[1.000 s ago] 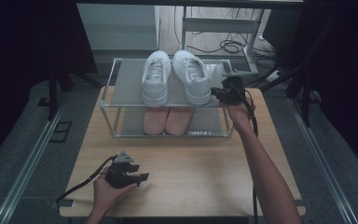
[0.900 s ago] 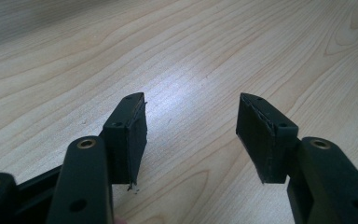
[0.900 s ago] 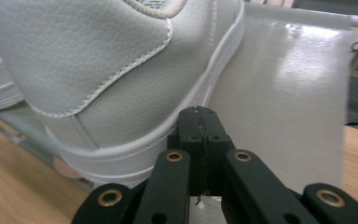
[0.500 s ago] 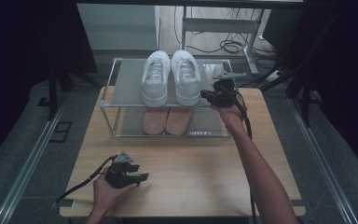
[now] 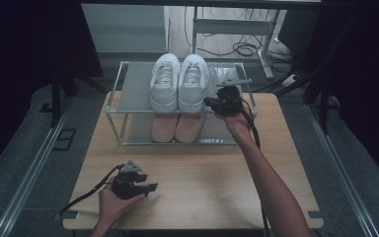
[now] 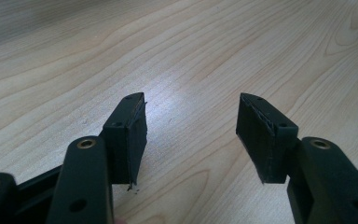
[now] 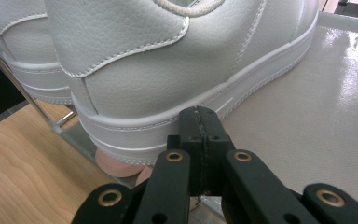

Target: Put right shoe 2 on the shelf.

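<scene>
Right tongs (image 7: 200,122), jaws pressed together and empty, nudge the side sole of the right-hand white leather sneaker (image 5: 193,81) on the grey-topped metal-frame shoe rack (image 5: 133,86). Pair looks aligned; little seems left. Left tongs (image 6: 191,123) gape empty, low over the pale wooden surface (image 5: 202,168).

The right-hand white sneaker (image 5: 193,83) stands upright on the top shelf (image 5: 135,91) of a clear two-tier rack, toe pointing away from the person, heel toward the front edge; its leather is pebbled with white stitching and a thick ribbed sole (image 7: 135,133); it sits touching side by side with the left white sneaker (image 5: 164,83), laces tied, both level.
</scene>
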Demonstrator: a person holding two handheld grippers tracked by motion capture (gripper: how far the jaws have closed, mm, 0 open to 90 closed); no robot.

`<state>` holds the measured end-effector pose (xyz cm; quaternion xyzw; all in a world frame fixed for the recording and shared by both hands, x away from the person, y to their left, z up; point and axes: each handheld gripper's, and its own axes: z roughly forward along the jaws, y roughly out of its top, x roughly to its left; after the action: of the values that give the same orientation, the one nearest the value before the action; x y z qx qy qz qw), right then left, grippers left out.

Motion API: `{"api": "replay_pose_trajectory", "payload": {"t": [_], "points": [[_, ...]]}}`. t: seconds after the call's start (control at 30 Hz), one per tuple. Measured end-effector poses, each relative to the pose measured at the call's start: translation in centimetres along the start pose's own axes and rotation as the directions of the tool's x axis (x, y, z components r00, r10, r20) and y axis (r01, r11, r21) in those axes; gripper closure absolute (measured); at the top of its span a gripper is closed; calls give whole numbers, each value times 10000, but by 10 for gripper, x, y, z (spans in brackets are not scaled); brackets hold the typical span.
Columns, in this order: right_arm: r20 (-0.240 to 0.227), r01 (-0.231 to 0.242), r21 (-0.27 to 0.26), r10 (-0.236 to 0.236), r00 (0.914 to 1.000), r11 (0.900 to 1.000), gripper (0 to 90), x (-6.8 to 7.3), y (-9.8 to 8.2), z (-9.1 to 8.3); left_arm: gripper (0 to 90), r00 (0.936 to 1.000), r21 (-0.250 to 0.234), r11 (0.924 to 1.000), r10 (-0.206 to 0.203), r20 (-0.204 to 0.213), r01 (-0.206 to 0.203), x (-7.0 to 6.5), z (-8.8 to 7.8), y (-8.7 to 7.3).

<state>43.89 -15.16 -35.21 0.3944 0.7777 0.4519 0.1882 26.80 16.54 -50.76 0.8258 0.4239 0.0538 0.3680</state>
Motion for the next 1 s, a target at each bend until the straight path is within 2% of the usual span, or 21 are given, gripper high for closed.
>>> {"api": "replay_pose_trajectory", "payload": {"t": [0.13, 0.17, 0.23, 0.57, 0.77, 1.0], "points": [[-58, -81, -26, 81, 10000, 10000, 896, 3, 0, 2, 435, 10000, -4, 10000, -3, 13, 3, 0, 0, 0], [113, 13, -68, -13, 9999, 10000, 895, 5, 0, 2, 435, 10000, 2, 10000, -13, 2, 13, 0, 0, 0], [132, 80, -71, -79, 9999, 9999, 896, 6, 0, 1, 435, 10000, -17, 10000, -22, 3, 22, 0, -1, 0], [-86, -38, -184, 37, 10000, 9998, 894, 0, -5, -1, 435, 9999, -75, 9999, -128, 59, 129, 1, -1, 1], [-116, -168, -423, 163, 9998, 9990, 888, -9, -9, -10, 435, 9998, -60, 9998, -211, 67, 212, 1, 1, 3], [-241, -94, -637, 78, 9997, 9979, 841, -13, -18, -23, 435, 9998, -95, 9998, -176, 11, 176, 0, -2, 3]]}}
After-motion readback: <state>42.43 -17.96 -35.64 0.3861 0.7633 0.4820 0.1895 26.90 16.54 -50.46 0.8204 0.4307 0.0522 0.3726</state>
